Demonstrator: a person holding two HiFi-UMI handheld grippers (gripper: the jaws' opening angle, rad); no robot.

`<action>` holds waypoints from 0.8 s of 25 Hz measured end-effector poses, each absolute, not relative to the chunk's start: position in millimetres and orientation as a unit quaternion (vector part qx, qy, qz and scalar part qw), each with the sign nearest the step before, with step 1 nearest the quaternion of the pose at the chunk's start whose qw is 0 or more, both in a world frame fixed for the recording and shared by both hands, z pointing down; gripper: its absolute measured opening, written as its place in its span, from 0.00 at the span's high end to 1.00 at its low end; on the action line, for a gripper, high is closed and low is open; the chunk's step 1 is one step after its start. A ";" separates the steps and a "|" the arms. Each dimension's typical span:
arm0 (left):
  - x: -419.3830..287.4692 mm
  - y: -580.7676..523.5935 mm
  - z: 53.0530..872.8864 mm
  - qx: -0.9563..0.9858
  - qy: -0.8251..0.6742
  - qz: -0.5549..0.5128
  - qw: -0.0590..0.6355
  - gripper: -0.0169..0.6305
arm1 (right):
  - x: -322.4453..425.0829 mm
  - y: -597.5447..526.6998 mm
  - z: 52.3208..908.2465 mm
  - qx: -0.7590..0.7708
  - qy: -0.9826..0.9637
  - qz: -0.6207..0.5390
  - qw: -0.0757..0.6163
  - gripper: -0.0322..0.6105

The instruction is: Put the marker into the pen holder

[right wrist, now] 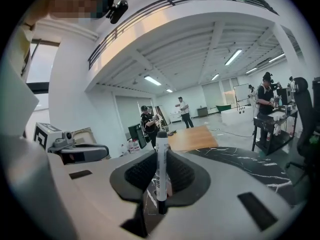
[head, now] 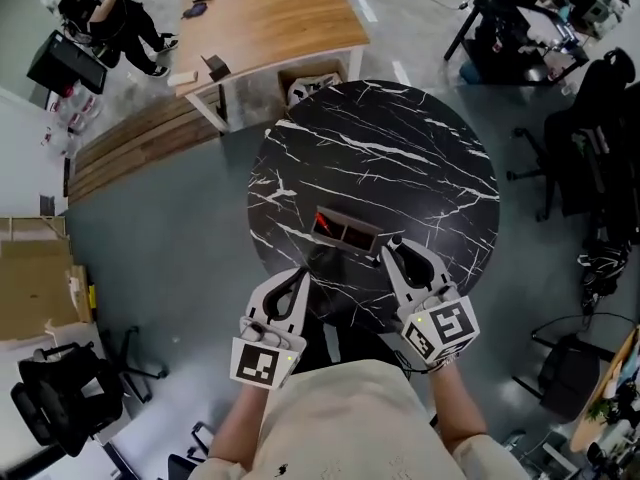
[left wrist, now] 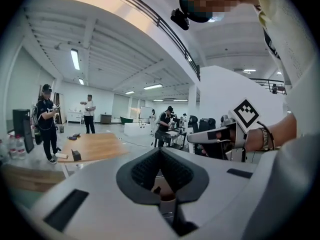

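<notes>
A dark brown pen holder [head: 352, 234] with open compartments stands on the black marble round table [head: 400, 158], near its front edge; something red lies in its left compartment. My right gripper [head: 392, 247] hovers just right of the holder, shut on a white marker [right wrist: 161, 170] with a black cap that stands upright between the jaws [right wrist: 161, 158]. The left gripper [head: 297, 279] hangs at the table's front edge, below and left of the holder, jaws closed together with nothing between them [left wrist: 160, 153]. In the left gripper view the right gripper [left wrist: 216, 134] shows at right.
A wooden table [head: 270, 16] stands beyond the round one, with a cardboard box [head: 312, 85] under it. People stand at the far left [head: 110, 13] and work at a desk at the far right [head: 545, 18]. Office chairs [head: 590, 148] sit to the right, and a further chair [head: 60, 393] at lower left.
</notes>
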State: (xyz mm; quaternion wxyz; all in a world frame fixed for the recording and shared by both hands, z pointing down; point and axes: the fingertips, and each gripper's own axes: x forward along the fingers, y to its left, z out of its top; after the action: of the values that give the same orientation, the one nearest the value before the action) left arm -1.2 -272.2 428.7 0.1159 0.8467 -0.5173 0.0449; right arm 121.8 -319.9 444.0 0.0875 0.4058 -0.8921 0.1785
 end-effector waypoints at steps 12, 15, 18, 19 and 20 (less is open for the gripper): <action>-11.1 -320.5 449.5 0.865 -0.476 0.053 0.148 0.96 | 84.7 -350.4 494.8 0.416 -0.886 0.157 0.134 0.83; -13.7 -328.9 458.2 0.865 -0.472 0.056 0.163 0.96 | 81.8 -356.4 510.2 0.411 -0.887 0.144 0.150 0.83; -16.0 -332.6 471.1 0.863 -0.468 0.063 0.178 0.96 | 80.3 -361.9 522.3 0.411 -0.886 0.137 0.164 0.83; -16.4 -333.4 475.2 0.863 -0.467 0.066 0.181 0.96 | 80.1 -363.7 525.6 0.411 -0.886 0.138 0.165 0.83; -16.2 -333.9 478.5 0.862 -0.467 0.069 0.183 0.96 | 80.2 -365.1 528.9 0.412 -0.885 0.138 0.166 0.83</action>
State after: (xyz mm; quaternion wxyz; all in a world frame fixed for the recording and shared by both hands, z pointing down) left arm -16.2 -333.9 478.5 0.1834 0.8625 -0.4666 0.0690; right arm 80.2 -365.1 528.9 0.1660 0.4116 -0.8854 0.1384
